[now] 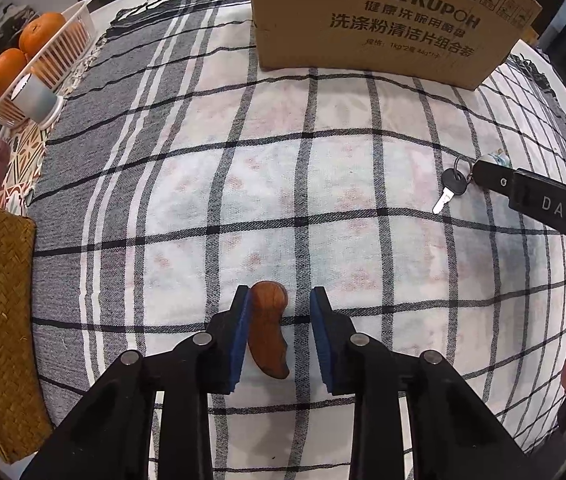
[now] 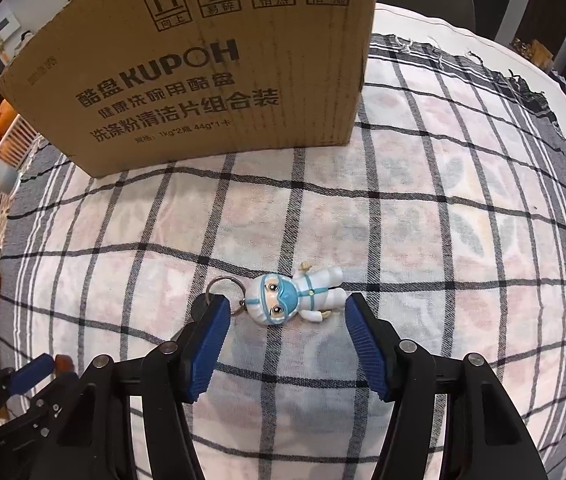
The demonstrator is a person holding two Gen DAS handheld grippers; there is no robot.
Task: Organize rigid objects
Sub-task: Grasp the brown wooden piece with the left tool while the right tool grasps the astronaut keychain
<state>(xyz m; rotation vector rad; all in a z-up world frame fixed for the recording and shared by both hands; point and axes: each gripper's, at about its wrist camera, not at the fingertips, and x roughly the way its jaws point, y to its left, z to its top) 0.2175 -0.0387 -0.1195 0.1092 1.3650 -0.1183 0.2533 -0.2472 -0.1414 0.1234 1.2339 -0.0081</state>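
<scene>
Both tongs point steeply down at the checked tabletop (image 1: 363,168): left tongs (image 1: 281,300) released around a wooden piece (image 1: 269,332) (touching one pad); right tongs (image 2: 285,312) released, straddling a doll keychain (image 2: 295,296), cardboard box (image 2: 203,80) at 12 o'clock.

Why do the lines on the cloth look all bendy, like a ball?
Left wrist view: the fisheye lens bulges the checked cloth and darkens the corners. Right wrist view: same bulge, and the cardboard box looks curved; the little figure keychain stays sharp under soft, even light.

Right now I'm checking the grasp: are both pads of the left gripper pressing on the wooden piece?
No. The left gripper has only one pad against the wooden piece; checked cloth shows between it and the other pad.
</scene>
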